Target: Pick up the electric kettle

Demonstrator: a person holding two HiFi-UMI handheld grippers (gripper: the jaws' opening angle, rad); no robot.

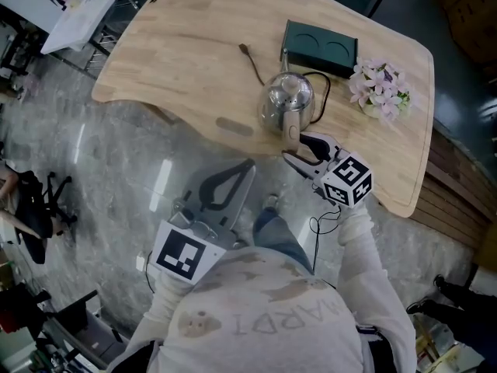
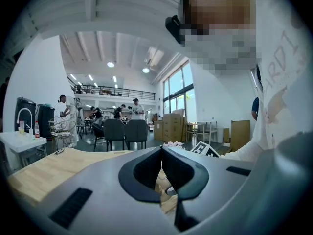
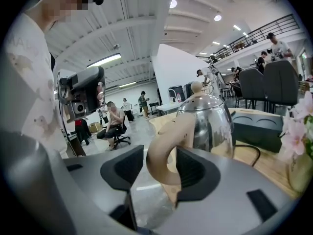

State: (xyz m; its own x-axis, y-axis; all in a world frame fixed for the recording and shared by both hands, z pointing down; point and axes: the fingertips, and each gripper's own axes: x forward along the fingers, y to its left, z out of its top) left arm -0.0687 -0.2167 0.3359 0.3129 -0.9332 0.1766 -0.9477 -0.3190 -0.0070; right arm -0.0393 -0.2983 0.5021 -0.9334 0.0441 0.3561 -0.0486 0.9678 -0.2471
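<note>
A shiny steel electric kettle with a beige handle stands on the wooden table near its front edge. My right gripper is level with that handle. In the right gripper view the handle sits between the two pads of the right gripper, close to both, and the jaws stand open around it. The kettle body rises just beyond. My left gripper hangs low over the floor, short of the table. Its jaws are shut on nothing.
A dark green box lies behind the kettle, and a black cable runs across the table to its left. Pink flowers stand at the right. Office chairs and people are farther off in the hall.
</note>
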